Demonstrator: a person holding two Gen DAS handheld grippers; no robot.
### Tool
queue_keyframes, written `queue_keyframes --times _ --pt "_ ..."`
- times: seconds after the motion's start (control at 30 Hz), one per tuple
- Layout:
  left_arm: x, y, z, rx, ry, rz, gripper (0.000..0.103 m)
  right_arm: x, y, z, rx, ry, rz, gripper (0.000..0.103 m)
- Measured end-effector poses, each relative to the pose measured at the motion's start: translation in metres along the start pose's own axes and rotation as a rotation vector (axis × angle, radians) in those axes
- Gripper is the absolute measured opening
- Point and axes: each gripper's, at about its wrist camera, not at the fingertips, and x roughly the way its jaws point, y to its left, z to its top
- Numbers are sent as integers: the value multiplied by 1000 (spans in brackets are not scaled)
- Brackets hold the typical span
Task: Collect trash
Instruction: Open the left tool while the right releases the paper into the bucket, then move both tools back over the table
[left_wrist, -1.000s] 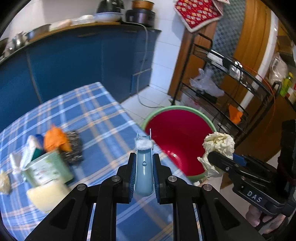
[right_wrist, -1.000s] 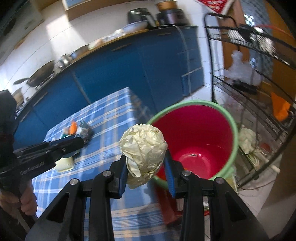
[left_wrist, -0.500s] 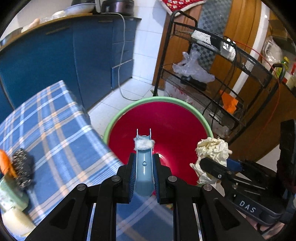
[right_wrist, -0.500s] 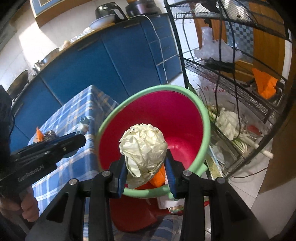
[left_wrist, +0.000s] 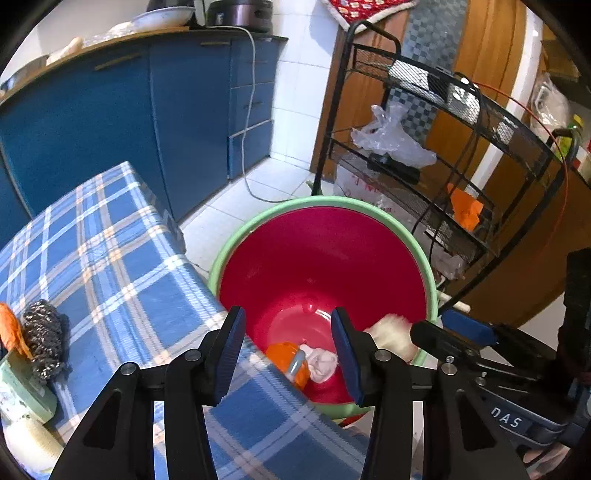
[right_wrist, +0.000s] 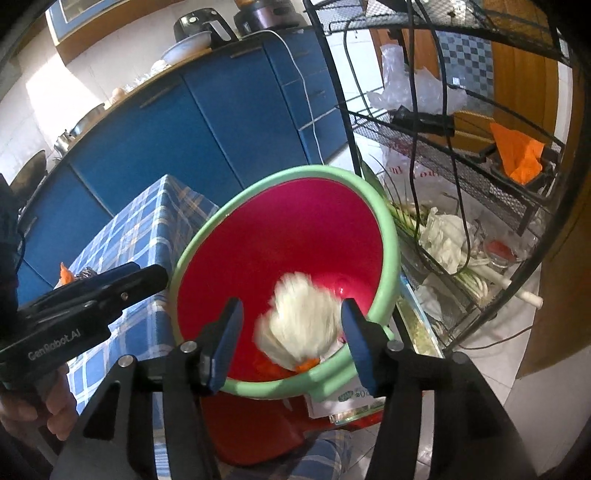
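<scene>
Both grippers over red bin, beside checked table.
Right gripper: jaws opening, blurred paper ball between pads, touching neither.
Left gripper: jaws opening, nothing between; blue piece lies on bin floor below.

Bright daylight, maybe from upper left; fisheye-bent edges; paper wad motion-blurred.

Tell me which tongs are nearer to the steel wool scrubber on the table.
Left. The left tongs hang at the table's edge just beside the steel wool scrubber; the right tongs are over the red bin, beyond the left ones.
</scene>
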Motion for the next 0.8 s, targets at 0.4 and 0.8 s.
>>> queue_keyframes --times 0.4,0.8 --pt "-40 26 -10 -55 -54 39 49 -18 21 1 -37 -30 23 62" --pt "-93 74 -31 -142 -103 127 49 -24 80 -3 -133 -18 110 62"
